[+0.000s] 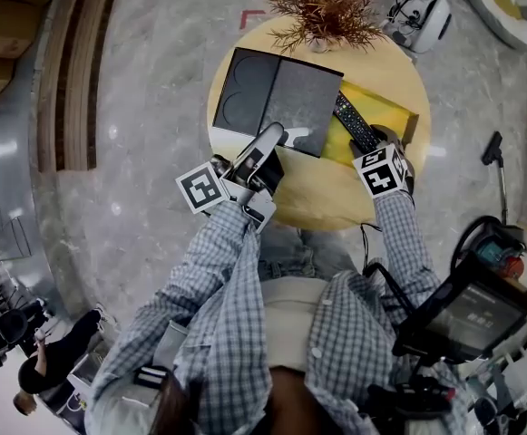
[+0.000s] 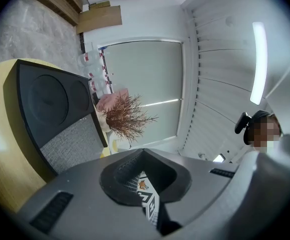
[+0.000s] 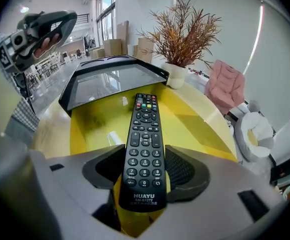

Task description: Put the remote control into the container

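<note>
My right gripper (image 1: 370, 145) (image 3: 145, 171) is shut on the near end of a black remote control (image 1: 355, 123) (image 3: 144, 143). It points steeply down, and the remote's far end reaches out over the inside of the yellow container (image 1: 388, 109) (image 3: 197, 119) on the round wooden table (image 1: 317, 199). In the right gripper view the remote runs straight between the pads, buttons up. My left gripper (image 1: 275, 134) (image 2: 144, 155) is shut with nothing in it. It hovers level by the near edge of a black and grey box (image 1: 277, 98) (image 2: 57, 116) (image 3: 114, 78), left of the container.
A dried plant in a white pot (image 1: 325, 9) (image 2: 128, 116) (image 3: 183, 31) stands at the table's far edge. A white device (image 1: 424, 16) lies on the floor beyond, and wooden boards (image 1: 77, 71) lie at the left. Black equipment (image 1: 470, 314) sits at my right side.
</note>
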### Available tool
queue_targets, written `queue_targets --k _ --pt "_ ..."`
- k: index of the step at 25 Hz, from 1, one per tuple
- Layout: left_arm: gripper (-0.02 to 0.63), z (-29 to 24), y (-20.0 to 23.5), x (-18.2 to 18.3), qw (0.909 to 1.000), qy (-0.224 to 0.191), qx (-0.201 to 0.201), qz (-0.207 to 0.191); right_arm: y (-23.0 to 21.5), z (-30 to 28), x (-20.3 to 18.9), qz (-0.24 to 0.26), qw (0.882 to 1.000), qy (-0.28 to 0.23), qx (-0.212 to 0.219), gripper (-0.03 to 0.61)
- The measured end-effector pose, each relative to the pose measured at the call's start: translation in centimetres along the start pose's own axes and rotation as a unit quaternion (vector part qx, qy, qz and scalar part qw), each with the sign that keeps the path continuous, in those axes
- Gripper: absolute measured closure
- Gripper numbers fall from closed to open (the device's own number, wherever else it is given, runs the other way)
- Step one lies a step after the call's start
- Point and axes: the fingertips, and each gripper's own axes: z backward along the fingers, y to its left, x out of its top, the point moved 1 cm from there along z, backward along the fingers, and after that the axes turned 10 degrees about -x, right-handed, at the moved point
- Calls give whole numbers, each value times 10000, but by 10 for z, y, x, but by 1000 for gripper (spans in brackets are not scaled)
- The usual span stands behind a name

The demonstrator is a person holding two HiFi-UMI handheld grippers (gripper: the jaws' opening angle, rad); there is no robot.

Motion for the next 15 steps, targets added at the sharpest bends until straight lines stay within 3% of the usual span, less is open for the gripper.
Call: queue_targets --k 7,15 --pt "606 -3 -5 -2 9999 56 -97 -73 -2 -1 2 26 9999 13 137 327" --pt "606 -3 -20 -9 9996 171 -116 -211 -14 31 17 -345 9981 -510 -96 327"
